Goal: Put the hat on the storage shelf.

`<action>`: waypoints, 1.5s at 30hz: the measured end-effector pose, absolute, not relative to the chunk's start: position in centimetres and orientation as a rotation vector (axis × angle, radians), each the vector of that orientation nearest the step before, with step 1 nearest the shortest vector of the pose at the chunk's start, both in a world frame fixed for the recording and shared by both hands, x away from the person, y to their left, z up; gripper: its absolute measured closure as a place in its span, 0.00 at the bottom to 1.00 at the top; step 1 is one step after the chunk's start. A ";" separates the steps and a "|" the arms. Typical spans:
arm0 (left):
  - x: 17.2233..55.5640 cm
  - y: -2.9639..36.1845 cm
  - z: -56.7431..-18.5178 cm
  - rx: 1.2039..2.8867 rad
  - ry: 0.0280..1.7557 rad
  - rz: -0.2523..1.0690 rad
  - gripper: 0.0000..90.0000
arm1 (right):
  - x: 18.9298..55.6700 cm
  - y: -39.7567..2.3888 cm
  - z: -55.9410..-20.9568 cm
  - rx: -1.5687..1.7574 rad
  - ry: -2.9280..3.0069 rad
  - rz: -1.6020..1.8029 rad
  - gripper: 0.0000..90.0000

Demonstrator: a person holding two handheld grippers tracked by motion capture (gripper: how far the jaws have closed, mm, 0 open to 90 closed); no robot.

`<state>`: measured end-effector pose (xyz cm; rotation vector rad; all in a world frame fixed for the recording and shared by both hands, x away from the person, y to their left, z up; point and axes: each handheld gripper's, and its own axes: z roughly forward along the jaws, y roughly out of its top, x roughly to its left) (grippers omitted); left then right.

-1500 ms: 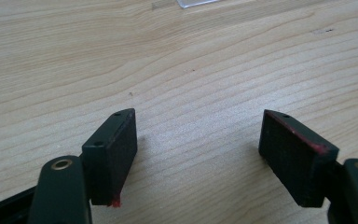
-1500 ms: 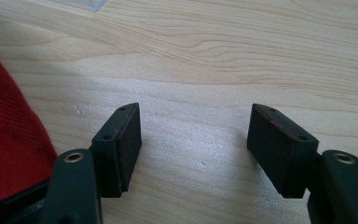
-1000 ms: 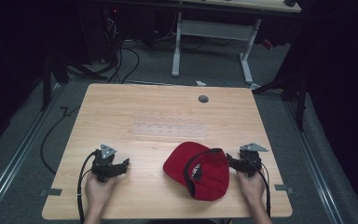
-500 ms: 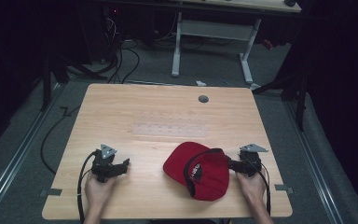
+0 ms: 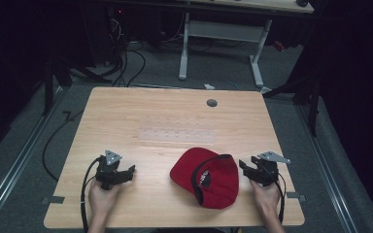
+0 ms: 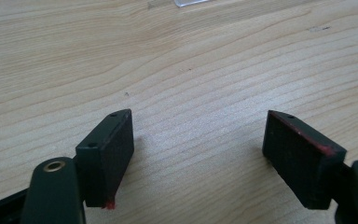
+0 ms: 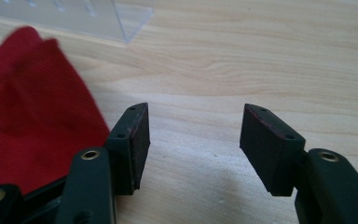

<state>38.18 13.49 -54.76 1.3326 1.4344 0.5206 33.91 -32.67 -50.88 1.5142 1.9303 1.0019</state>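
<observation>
A: Where does the cap (image 5: pixel 206 177) lie?

B: On the table (image 5: pixel 175 121), lower right of centre in the high view, red with a dark rim, its opening facing up. In the right gripper view its red cloth (image 7: pixel 32 107) covers the left side, just beside the left finger (image 7: pixel 133 144).

A: And the right gripper (image 5: pixel 247 168)?

B: It sits just right of the cap, at the lower right of the high view. Its fingers have just been closing a little, yet they stand apart with bare wood between them (nothing is gripped).

A: The left gripper (image 5: pixel 126 171)?

B: Lower left of the high view, well apart from the cap. Its fingers (image 6: pixel 109 149) are spread over bare table too.

A: Anything else?

B: A clear plastic sheet (image 5: pixel 177 132) lies flat above the cap, mid-table.
</observation>
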 end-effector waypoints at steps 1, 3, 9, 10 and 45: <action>38.2 13.5 -54.8 1.333 1.434 0.520 0.28 | 33.7 -32.7 -50.6 1.503 1.930 1.008 0.47; 38.2 13.5 -54.8 1.332 1.434 0.520 0.28 | 33.3 -32.7 -50.1 1.483 1.939 1.022 0.47; 38.2 13.5 -54.8 1.332 1.434 0.520 0.28 | 32.3 -31.9 -48.5 1.412 1.978 1.085 0.42; 38.2 13.5 -54.8 1.332 1.435 0.520 0.28 | 32.2 -31.7 -48.4 1.394 1.986 1.098 0.41; 38.2 13.5 -54.8 1.333 1.433 0.518 0.27 | 36.6 -27.4 -51.5 1.389 2.269 1.181 0.40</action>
